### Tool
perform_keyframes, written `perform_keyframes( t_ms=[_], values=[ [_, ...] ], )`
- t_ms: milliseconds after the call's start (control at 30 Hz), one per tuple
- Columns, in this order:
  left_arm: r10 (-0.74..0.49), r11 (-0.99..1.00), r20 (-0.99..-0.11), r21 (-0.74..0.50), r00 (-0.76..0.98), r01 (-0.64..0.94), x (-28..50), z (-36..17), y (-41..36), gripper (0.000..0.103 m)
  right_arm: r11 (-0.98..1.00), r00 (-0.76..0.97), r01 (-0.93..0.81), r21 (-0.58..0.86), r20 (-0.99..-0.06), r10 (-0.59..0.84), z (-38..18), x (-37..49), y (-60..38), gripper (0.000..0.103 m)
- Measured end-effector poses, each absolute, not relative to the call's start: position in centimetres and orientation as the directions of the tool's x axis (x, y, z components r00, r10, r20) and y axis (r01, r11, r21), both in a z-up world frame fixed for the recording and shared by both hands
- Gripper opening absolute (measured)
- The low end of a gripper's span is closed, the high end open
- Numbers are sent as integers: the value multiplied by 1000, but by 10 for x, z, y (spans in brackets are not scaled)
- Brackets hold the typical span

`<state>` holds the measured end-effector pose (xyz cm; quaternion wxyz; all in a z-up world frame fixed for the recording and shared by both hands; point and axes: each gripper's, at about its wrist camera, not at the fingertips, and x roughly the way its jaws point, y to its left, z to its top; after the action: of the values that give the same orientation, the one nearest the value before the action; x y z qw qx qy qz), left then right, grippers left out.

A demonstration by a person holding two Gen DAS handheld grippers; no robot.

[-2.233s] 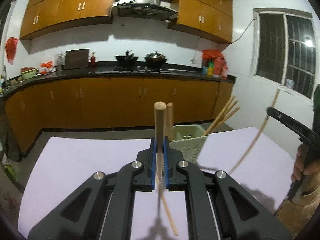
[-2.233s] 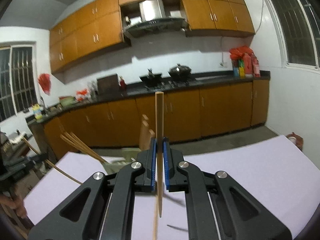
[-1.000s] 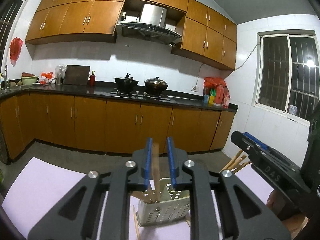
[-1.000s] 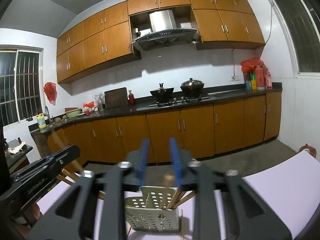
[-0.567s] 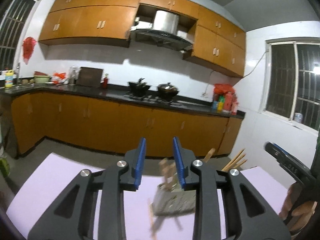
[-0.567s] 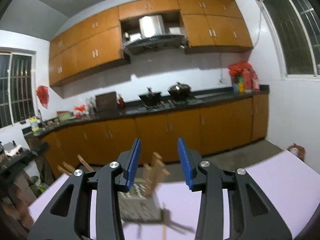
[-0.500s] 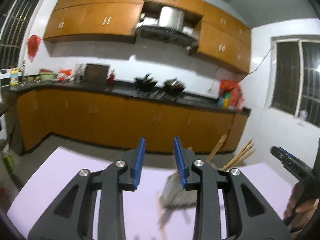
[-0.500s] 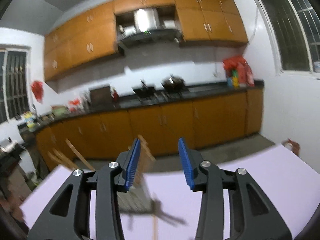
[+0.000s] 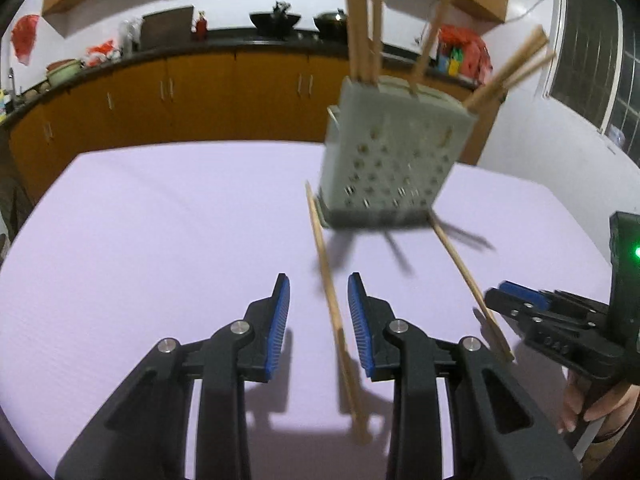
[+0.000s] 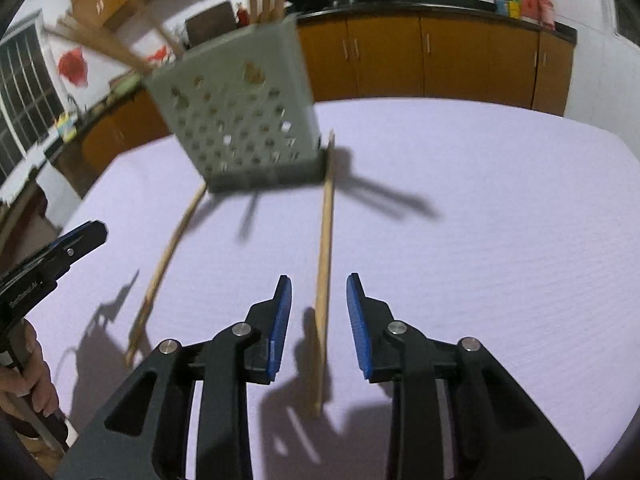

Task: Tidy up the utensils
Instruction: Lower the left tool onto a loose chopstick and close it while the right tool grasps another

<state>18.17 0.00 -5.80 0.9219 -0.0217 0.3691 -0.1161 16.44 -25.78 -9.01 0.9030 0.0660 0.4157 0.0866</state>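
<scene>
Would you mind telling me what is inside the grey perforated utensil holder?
Several wooden chopsticks stand in the grey perforated utensil holder, leaning outward. Its wall hides their lower ends and the bottom.

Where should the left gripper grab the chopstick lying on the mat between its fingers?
Probably mid-shaft, from above. The chopstick lies flat on the purple mat, running lengthwise between the open pads of the left gripper, its far end beside the utensil holder. Pads closing across the thin shaft there should clear the holder. It is motion-blurred, so exact contact is unclear.
</scene>
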Motion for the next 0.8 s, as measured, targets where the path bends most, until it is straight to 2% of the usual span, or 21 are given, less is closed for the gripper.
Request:
perform_keyframes(
  t_ms=[67, 100, 167, 333, 400, 467, 800],
  values=[
    [-233, 971, -691, -129, 685, 201, 182, -65, -6, 33, 979, 628, -89, 182, -753, 197, -99, 166, -260, 27],
    [-235, 971, -695, -130, 679, 203, 182, -66, -10, 33, 981, 622, -85, 175, -760, 189, -102, 167, -263, 17],
    [-234, 970, -708, -124, 667, 209, 182, -70, -15, 34, 988, 634, -73, 134, -758, 150, -102, 167, -266, 8],
    [-207, 973, -740, -87, 640, 214, 189, -83, -28, 33, 987, 648, 44, 156, -756, 90, -99, 170, -294, 8],
    [-179, 977, -761, -62, 623, 205, 194, -91, -33, 25, 986, 650, 55, 159, -755, 86, -99, 168, -301, 8],
    [-160, 980, -780, -51, 605, 193, 198, -99, -33, 9, 986, 651, 55, 156, -754, 83, -99, 168, -305, 8],
    [-78, 997, -777, -61, 624, 49, 226, -99, 18, 8, 990, 655, 31, 138, -751, 84, -98, 168, -306, 8]
  ],
)
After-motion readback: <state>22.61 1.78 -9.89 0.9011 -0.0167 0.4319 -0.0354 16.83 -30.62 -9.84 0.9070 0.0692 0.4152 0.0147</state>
